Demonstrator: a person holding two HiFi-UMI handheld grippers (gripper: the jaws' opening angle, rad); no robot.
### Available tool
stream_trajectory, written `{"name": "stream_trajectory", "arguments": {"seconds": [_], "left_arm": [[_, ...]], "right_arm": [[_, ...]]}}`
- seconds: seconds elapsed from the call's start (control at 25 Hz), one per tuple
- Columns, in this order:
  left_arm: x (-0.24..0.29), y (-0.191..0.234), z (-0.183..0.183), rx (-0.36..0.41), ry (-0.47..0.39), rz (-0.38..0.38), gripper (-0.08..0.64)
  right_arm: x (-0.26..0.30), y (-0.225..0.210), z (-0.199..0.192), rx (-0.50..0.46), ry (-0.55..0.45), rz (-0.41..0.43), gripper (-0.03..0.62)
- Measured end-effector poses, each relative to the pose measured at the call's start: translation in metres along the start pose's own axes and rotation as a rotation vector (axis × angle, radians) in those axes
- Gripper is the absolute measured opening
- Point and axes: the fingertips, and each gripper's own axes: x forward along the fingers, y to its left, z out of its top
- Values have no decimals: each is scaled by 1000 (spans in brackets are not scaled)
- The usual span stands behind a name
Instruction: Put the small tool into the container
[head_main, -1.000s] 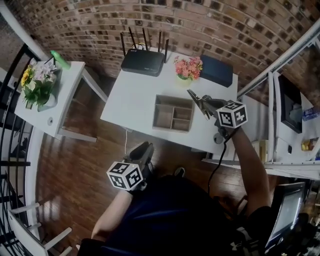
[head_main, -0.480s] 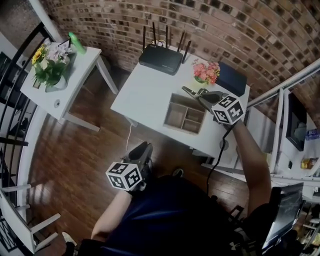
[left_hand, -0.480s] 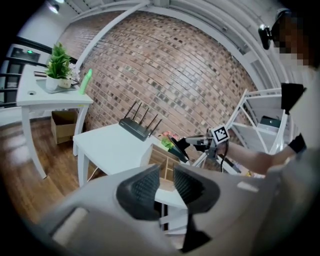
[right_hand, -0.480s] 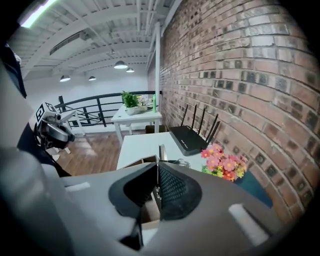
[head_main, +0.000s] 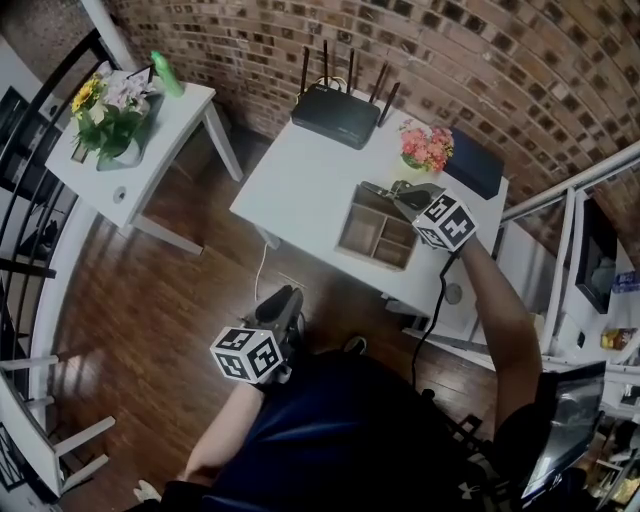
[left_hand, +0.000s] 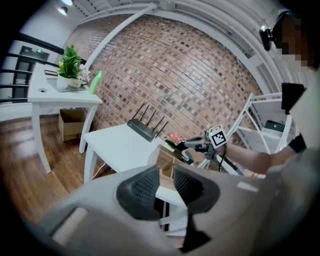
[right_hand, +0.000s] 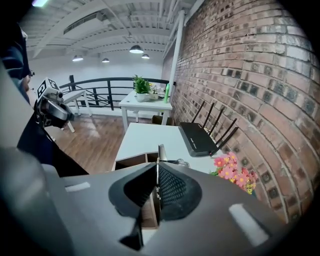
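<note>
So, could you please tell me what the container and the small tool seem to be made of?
Container: looks like bare wood or board; matte tan walls, thin dividers.
Tool: probably metal; a thin grey strip with dull sheen, pinched in the right tongs.

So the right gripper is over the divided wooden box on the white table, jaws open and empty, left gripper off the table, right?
Not empty: the right gripper view shows the right gripper shut on a thin metal tool. The rest holds: it is over the divided wooden box on the white table, and the left gripper is off the table.
</note>
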Motion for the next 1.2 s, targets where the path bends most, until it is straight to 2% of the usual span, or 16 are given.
{"name": "stream_trajectory", "arguments": {"seconds": [0.68, 1.2], "left_arm": [[10, 2, -3, -5, 29, -6, 84], [13, 6, -1, -7, 43, -1, 84]], "right_arm": [[25, 8, -17, -49, 57, 15, 17], [40, 11, -31, -28, 84, 39, 17]]}}
